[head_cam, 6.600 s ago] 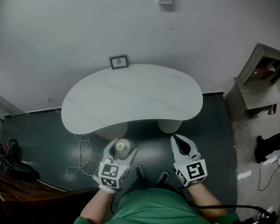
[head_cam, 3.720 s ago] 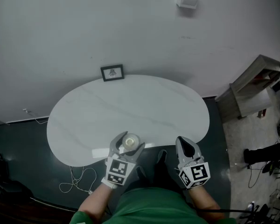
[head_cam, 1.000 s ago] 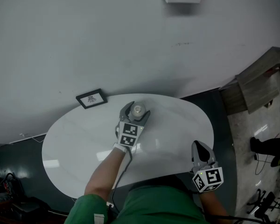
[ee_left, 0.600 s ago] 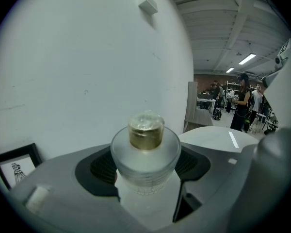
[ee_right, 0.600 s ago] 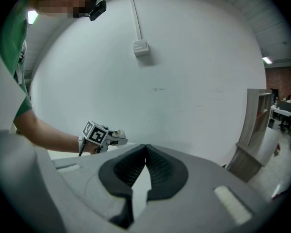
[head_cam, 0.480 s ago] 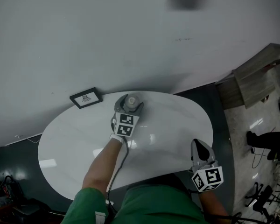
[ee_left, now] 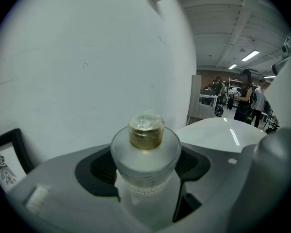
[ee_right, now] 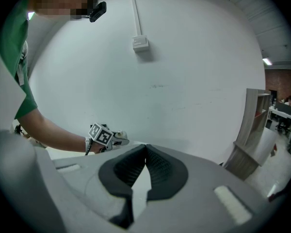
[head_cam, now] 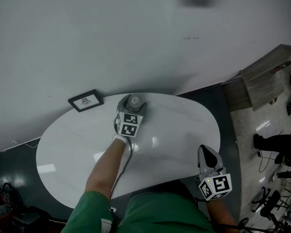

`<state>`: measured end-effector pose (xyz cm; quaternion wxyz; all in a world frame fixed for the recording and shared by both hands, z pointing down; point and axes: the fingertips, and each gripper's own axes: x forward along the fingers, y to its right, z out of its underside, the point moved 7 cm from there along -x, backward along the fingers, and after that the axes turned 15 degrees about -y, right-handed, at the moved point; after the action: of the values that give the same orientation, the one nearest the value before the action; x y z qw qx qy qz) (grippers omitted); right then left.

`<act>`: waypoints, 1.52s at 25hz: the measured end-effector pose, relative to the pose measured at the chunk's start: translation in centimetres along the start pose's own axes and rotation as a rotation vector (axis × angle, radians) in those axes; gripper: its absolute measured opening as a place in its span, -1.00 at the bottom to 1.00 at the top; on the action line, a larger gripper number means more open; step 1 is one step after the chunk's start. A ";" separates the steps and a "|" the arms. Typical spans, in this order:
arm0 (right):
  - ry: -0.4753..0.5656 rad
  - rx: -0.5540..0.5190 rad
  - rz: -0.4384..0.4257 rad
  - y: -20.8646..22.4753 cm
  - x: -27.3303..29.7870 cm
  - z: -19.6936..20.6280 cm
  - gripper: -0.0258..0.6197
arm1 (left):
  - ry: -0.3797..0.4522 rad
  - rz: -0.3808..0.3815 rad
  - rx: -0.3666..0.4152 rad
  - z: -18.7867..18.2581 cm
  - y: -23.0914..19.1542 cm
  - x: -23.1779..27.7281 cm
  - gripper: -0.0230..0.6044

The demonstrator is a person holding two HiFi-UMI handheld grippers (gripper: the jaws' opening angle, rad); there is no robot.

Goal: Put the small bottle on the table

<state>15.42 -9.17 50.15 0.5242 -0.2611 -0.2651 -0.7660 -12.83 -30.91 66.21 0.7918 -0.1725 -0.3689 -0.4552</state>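
Note:
A small frosted bottle [ee_left: 145, 159] with a gold cap stands upright between the jaws of my left gripper [ee_left: 145, 171], which is shut on it. In the head view the small bottle [head_cam: 134, 101] and the left gripper [head_cam: 131, 106] are over the far edge of the white oval table [head_cam: 174, 130], close to the wall. Whether the bottle's base touches the tabletop is hidden. My right gripper [head_cam: 207, 155] hangs off the table's near right edge, shut and empty; its pads [ee_right: 157, 166] meet at the tips.
A small framed picture [head_cam: 85, 100] stands on the table's far left against the white wall; its frame [ee_left: 5, 159] shows left of the bottle. A wooden shelf unit [head_cam: 262, 76] stands at the right, over dark floor [head_cam: 230, 130].
Over the last seconds the left gripper carried the bottle from below the table's near edge across to its far edge. In the last half second it barely shifted. The right gripper stayed put.

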 end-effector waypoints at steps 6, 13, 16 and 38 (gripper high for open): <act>-0.007 -0.004 -0.005 -0.5 0.1 0.2 -0.92 | 0.016 0.007 0.016 0.1 -0.1 0.9 0.17; -0.013 0.008 -0.014 -0.8 0.1 0.4 -0.92 | 0.006 0.010 0.017 0.2 0.2 1.2 0.17; -0.011 0.017 -0.019 -0.8 0.2 0.5 -0.92 | 0.005 0.008 0.014 0.3 0.2 1.2 0.18; 0.082 -0.031 -0.116 -0.8 0.3 -1.6 -0.92 | 0.056 -0.008 -0.121 3.1 2.3 -10.6 0.23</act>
<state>14.39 -10.19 49.08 0.4853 -0.2217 -0.2459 -0.8093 -15.57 -21.52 60.54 0.7881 -0.2057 -0.3189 -0.4847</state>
